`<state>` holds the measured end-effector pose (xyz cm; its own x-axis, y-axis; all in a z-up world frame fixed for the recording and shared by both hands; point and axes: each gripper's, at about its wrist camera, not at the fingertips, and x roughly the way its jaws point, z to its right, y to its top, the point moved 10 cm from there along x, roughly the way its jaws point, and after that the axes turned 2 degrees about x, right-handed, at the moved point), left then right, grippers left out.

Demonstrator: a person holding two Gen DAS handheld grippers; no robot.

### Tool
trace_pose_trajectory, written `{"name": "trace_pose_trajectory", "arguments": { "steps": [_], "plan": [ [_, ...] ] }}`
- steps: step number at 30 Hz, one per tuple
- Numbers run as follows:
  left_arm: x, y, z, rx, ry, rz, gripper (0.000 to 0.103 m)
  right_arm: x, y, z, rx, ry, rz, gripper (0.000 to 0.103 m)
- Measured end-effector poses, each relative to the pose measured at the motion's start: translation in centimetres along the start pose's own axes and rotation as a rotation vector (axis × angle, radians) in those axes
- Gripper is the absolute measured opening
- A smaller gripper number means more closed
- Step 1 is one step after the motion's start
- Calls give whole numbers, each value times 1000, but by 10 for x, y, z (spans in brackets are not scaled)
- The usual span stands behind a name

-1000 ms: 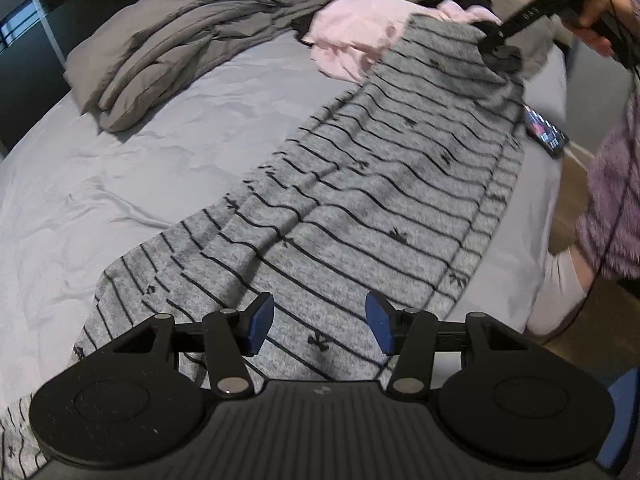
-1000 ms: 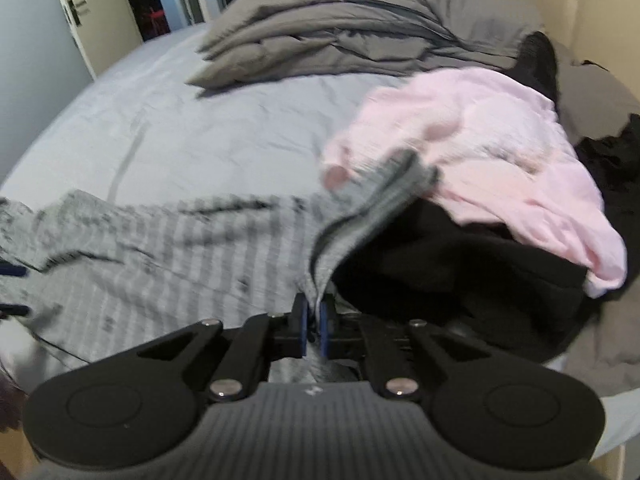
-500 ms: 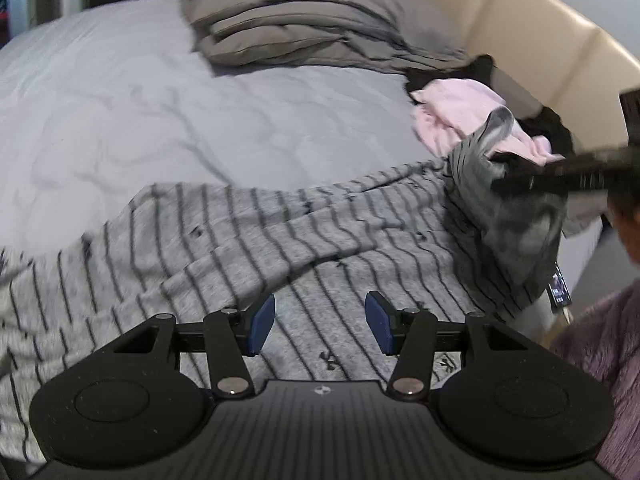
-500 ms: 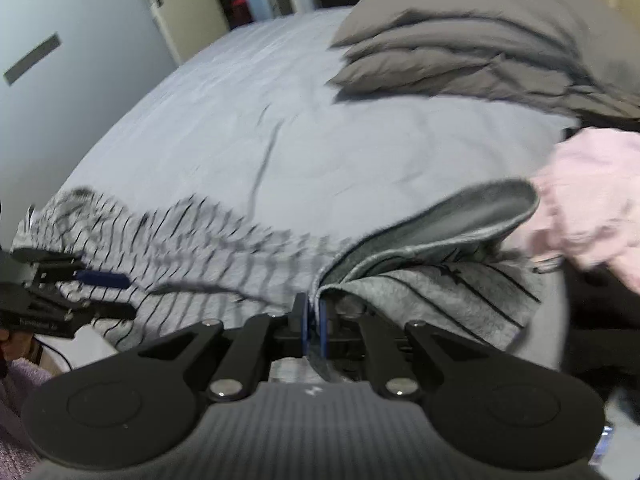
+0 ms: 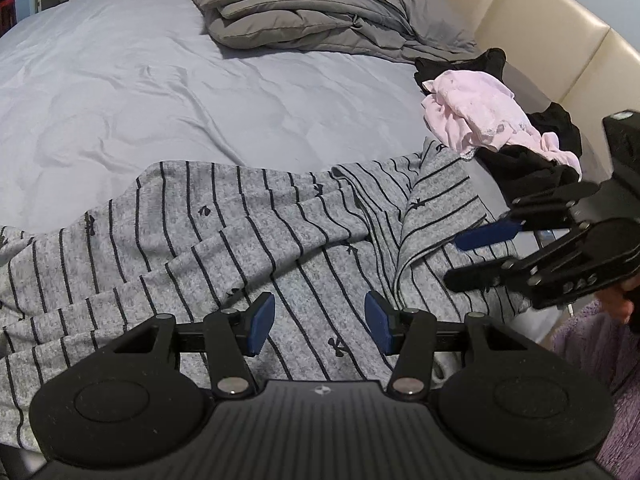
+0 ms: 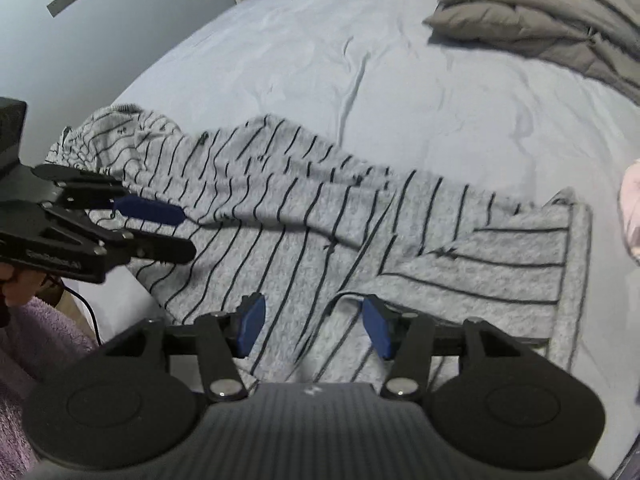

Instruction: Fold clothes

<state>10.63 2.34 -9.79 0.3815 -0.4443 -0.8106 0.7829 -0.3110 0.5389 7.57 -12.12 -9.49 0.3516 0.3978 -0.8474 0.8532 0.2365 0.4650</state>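
striped garment [image 5: 248, 248] rumpled on bed [image 5: 120, 92]

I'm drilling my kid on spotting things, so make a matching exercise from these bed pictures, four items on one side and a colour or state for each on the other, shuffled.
Things:
1. striped garment
2. pink garment
3. grey duvet
4. right gripper

Descriptions:
A. folded in a stack near the headboard
B. open, holding nothing
C. spread rumpled across the sheet
D. crumpled atop black clothes

Pairs: 1-C, 2-D, 3-A, 4-B

The right claw [image 6: 313, 327] has opened, dropping the striped garment [image 6: 360, 248].
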Motion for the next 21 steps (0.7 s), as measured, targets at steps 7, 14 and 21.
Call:
{"name": "trace_pose_trajectory", "arguments": {
  "steps": [7, 14, 21],
  "plan": [
    [6, -1, 30, 30, -52, 0, 48, -12, -8, 60, 77, -166, -8, 33],
    [19, -12, 58, 55, -85, -31, 48, 5, -22, 126, 132, -339, -68, 28],
    [24, -13, 38, 35, -24, -41, 48, 17, 8, 122, 92, -293, 7, 28]
  ]
}}
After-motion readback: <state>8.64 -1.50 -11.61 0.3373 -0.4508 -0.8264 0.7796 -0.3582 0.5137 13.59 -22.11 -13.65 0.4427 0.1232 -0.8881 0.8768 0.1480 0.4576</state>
